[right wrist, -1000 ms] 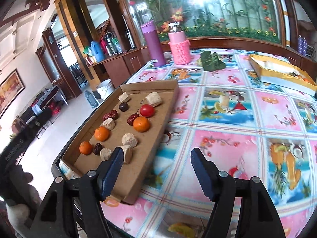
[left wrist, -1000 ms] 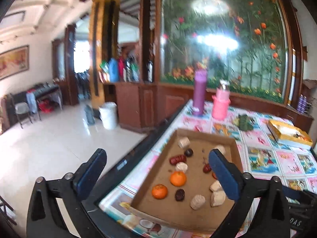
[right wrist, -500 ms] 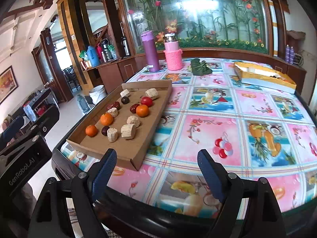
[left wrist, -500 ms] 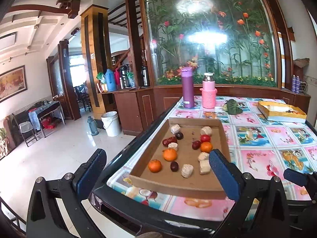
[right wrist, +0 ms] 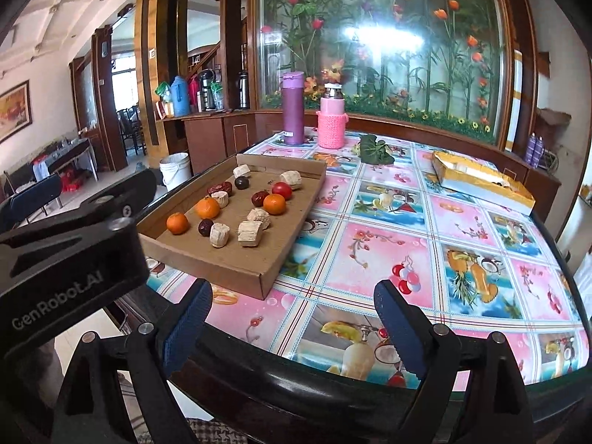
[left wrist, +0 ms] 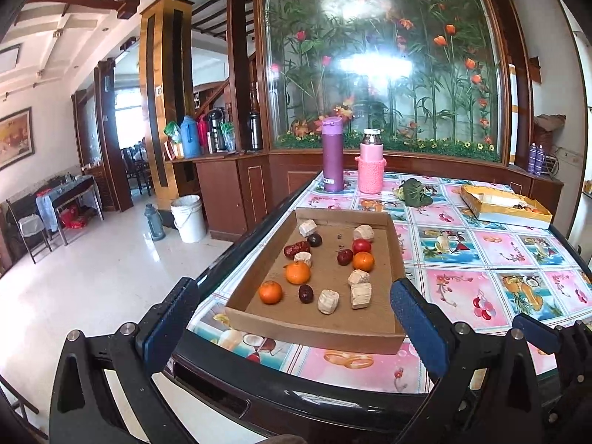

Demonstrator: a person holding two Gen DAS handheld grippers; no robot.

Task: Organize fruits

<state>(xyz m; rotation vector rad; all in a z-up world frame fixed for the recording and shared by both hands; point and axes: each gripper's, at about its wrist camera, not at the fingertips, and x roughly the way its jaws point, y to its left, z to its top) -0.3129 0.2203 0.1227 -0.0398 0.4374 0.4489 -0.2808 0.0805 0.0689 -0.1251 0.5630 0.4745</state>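
Observation:
A shallow cardboard tray (left wrist: 322, 329) lies at the table's near left corner. It holds three oranges, one of them at the front left (left wrist: 270, 292), a red tomato (left wrist: 361, 246), dark red dates (left wrist: 297, 248) and several beige chunks (left wrist: 328, 301). My left gripper (left wrist: 294, 296) hovers open in front of the tray's near wall, off the table edge, with nothing between its fingers. My right gripper (right wrist: 292, 292) is to the right of the tray (right wrist: 207, 262), over the table's front edge. Its jaws are opening and nothing is between them. The left gripper's body (right wrist: 70, 259) shows at the left of the right wrist view.
A purple flask (left wrist: 332, 155) and a pink bottle (left wrist: 371, 164) stand at the table's far side, with a green leafy thing (left wrist: 414, 188) beside them. A yellow box (left wrist: 505, 207) lies at the far right. The table has a dark raised rim (left wrist: 296, 396). A white bucket (left wrist: 188, 218) stands on the floor.
Both grippers have drawn back from the tray, which now looks smaller and farther off. The right gripper's jaws have spread wider. The left view has barely shifted in the last half second.

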